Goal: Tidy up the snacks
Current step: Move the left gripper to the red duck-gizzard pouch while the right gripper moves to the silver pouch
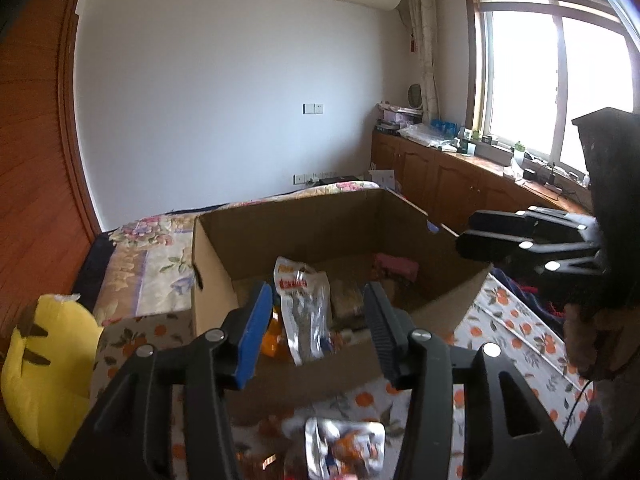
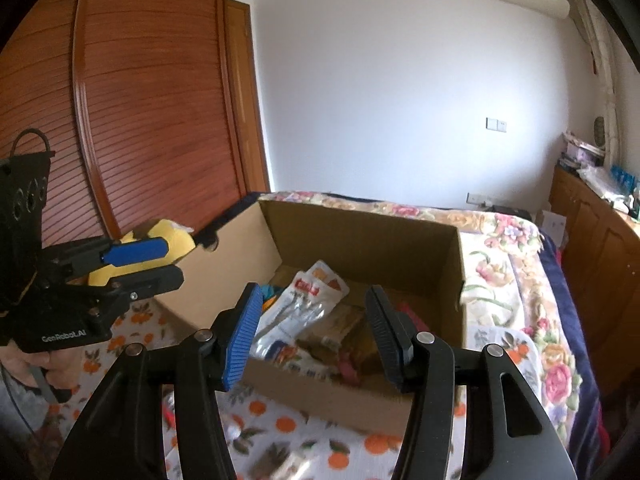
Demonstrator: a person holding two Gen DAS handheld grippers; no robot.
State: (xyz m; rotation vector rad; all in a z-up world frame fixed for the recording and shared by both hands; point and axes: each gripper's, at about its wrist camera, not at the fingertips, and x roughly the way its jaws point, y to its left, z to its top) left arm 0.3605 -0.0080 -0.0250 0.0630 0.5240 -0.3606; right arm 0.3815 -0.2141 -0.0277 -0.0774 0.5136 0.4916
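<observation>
Down at the bottom edge of the left wrist view, a silver snack pouch (image 1: pixel 344 446) lies loose on the bed's orange-print sheet (image 1: pixel 516 336), right under and just behind the left tool (image 1: pixel 316 332). So next grab, imo, means dipping down and back toward the person, not fwd. Cardboard box (image 1: pixel 452 288) sits ahead of both tools w/ a white pouch (image 1: pixel 304 308) and other packs already inside. Left tool: fingers apart, nothing btwn them. Right tool (image 2: pixel 312 332): also apart and empty, pointing over the box. Left looks nearer the loose pouch. Its long axis I can't tell, it's blurry and cut off.
</observation>
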